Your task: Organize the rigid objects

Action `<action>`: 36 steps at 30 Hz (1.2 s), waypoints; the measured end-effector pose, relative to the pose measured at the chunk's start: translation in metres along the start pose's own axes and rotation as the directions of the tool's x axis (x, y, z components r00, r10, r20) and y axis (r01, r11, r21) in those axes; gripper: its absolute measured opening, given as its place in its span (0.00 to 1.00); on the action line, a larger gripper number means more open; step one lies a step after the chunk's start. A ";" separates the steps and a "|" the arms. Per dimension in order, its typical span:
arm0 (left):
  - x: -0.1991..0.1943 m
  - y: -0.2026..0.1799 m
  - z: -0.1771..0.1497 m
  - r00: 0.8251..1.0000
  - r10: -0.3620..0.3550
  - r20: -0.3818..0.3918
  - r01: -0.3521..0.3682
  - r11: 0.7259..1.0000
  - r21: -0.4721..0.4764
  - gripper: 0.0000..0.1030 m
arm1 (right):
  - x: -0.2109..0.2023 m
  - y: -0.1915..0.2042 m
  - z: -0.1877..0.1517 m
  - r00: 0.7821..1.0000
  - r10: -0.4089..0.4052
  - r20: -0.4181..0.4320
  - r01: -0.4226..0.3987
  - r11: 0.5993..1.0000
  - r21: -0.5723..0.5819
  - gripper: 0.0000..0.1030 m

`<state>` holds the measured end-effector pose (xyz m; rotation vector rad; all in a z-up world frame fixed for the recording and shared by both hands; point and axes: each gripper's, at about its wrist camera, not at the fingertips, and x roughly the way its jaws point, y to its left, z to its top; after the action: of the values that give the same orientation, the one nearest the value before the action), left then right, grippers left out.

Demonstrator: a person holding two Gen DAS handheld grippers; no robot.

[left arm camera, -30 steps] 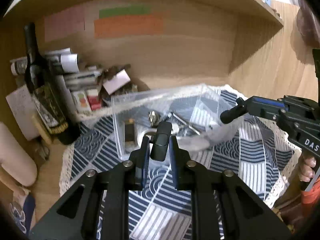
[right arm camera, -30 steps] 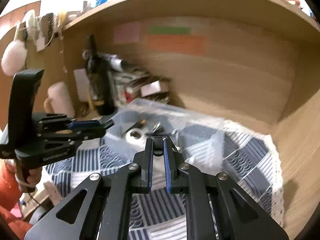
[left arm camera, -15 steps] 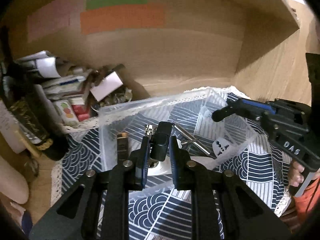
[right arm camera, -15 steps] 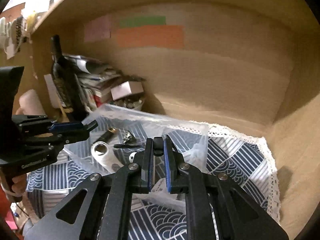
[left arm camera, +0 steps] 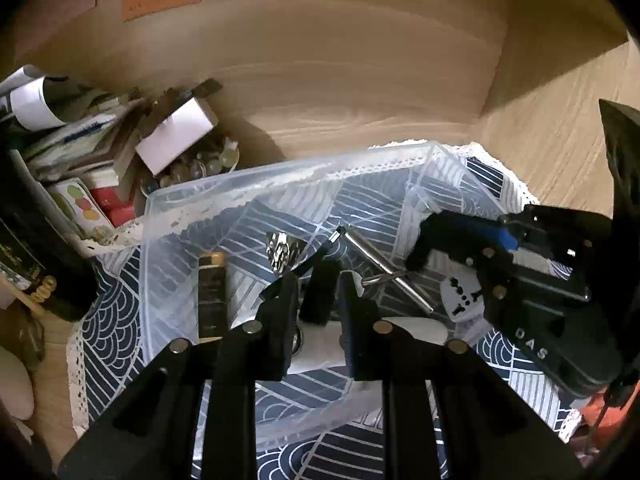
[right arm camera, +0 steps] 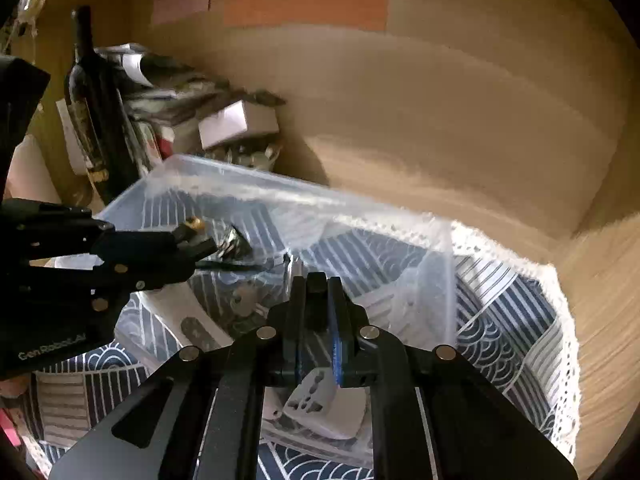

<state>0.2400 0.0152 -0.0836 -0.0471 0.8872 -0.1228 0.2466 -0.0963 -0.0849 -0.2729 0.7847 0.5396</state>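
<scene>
Over the clear plastic storage box (left arm camera: 280, 184), our left gripper (left arm camera: 320, 296) clamps a small black block (left arm camera: 322, 296); our right gripper (right arm camera: 316, 300) pinches a similar black piece (right arm camera: 316, 284).

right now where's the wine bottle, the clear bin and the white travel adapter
wine bottle (right arm camera: 94, 100): right wrist view, on its dark body by the label.
clear bin (left arm camera: 280, 178): left wrist view, on its far wall.
white travel adapter (right arm camera: 320, 404): right wrist view, on its socket face.
</scene>
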 end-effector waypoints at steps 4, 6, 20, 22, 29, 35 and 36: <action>-0.005 -0.001 -0.001 1.000 0.010 0.014 -0.010 1.000 0.005 0.29 | -0.003 0.000 -0.001 1.000 0.015 -0.013 -0.015 1.000 0.013 0.21; -0.011 -0.002 -0.001 0.999 0.016 0.030 -0.016 1.000 0.008 0.31 | -0.012 -0.001 -0.001 1.000 0.015 0.005 -0.015 1.000 0.019 0.26; -0.117 -0.016 -0.017 0.957 0.066 0.284 -0.069 0.998 0.000 0.71 | -0.118 0.007 -0.001 0.971 0.038 0.236 -0.052 0.997 0.051 0.57; -0.131 -0.019 -0.022 0.945 0.069 0.319 -0.072 0.997 -0.002 0.75 | -0.132 0.009 -0.004 0.963 0.044 0.267 -0.061 0.997 0.053 0.61; -0.186 -0.032 -0.047 0.889 0.093 0.448 -0.090 0.996 -0.026 0.96 | -0.184 0.017 -0.025 0.919 0.029 0.393 -0.060 0.996 0.067 0.83; -0.212 -0.040 -0.065 0.862 0.086 0.500 -0.082 0.996 -0.030 0.99 | -0.204 0.030 -0.037 0.897 0.013 0.442 -0.041 0.998 0.053 0.92; -0.215 -0.040 -0.067 0.858 0.089 0.506 -0.086 0.996 -0.030 0.99 | -0.206 0.032 -0.038 0.895 0.010 0.446 -0.037 0.998 0.051 0.92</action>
<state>0.0503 0.0031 0.0430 -0.0421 0.3582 -0.0182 0.0860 -0.1599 0.0385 -0.0780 0.3552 0.5744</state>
